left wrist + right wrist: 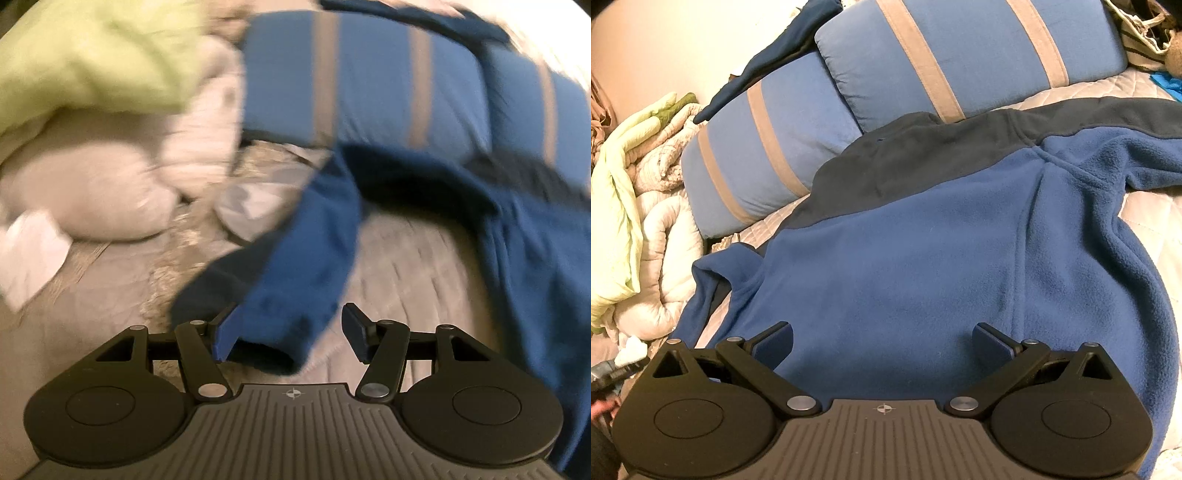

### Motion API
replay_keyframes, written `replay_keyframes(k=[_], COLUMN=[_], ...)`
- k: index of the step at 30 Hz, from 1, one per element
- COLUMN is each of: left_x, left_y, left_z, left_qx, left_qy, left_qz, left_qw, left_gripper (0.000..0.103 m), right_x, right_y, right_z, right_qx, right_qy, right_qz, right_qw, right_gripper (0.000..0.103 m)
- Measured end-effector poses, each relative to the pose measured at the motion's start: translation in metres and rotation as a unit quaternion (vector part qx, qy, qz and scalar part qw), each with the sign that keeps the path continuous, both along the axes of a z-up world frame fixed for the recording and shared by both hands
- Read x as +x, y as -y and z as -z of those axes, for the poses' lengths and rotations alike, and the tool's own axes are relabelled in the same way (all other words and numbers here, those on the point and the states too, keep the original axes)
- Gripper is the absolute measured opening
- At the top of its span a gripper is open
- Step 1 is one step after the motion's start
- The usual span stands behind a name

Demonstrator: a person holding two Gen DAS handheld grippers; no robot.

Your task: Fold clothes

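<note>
A blue fleece jacket (923,251) with a dark navy yoke lies spread on a beige quilted bed (1152,214). My right gripper (884,341) is open and empty, its jaws wide apart just above the jacket's lower body. In the blurred left wrist view, one sleeve (295,258) of the jacket stretches toward me. My left gripper (288,332) is open, and the sleeve's cuff (266,350) lies between its fingers, close to the left one.
Two blue pillows with tan stripes (960,62) lie behind the jacket. A heap of white and pale green bedding (635,206) sits at the left, also in the left wrist view (92,74). A striped bag (1141,37) is at the far right.
</note>
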State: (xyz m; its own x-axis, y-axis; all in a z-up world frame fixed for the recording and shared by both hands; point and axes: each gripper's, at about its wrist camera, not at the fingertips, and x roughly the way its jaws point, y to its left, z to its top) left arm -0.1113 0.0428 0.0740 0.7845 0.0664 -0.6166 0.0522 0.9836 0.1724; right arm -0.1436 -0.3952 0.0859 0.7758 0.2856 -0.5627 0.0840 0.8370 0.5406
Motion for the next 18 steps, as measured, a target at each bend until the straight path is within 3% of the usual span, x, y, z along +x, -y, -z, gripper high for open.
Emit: replay_keyframes(k=[6,8,9,10,13,18], left_x=[0.005,0.006,0.007,0.008,0.008,0.001], left_y=[0.028,0.031,0.032,0.032,0.026,0.003], left_z=[0.041,0.049,0.052,0.053,0.038,-0.019], left_qx=[0.155,0.188,0.203,0.213,0.18,0.098], left_qy=[-0.019,-0.029,-0.033,-0.037,-0.032,0.019], left_qz=[0.05,0.055,0.055,0.055,0.04,-0.006], left_qw=[0.9865,0.9803,0.977,0.9747,0.9823,0.995], left_gripper=[0.057,0.046,0.029,0.026,0.02,0.017], right_x=[-0.001,-0.001,-0.001,-0.001,-0.001,-0.001], right_y=[0.001,0.002,0.002,0.003,0.003,0.005], right_z=[0.0,0.001,0.001,0.001,0.001,0.002], right_qx=[0.004,0.006,0.007,0.007,0.008,0.012], right_qy=[0.001,0.001,0.001,0.001,0.001,0.002], right_qz=[0.002,0.002,0.002,0.002,0.001,0.0], right_qw=[1.0,1.0,1.0,1.0,1.0,1.0], right_gripper=[0.103,0.103,0.103,0.103,0.103,0.103])
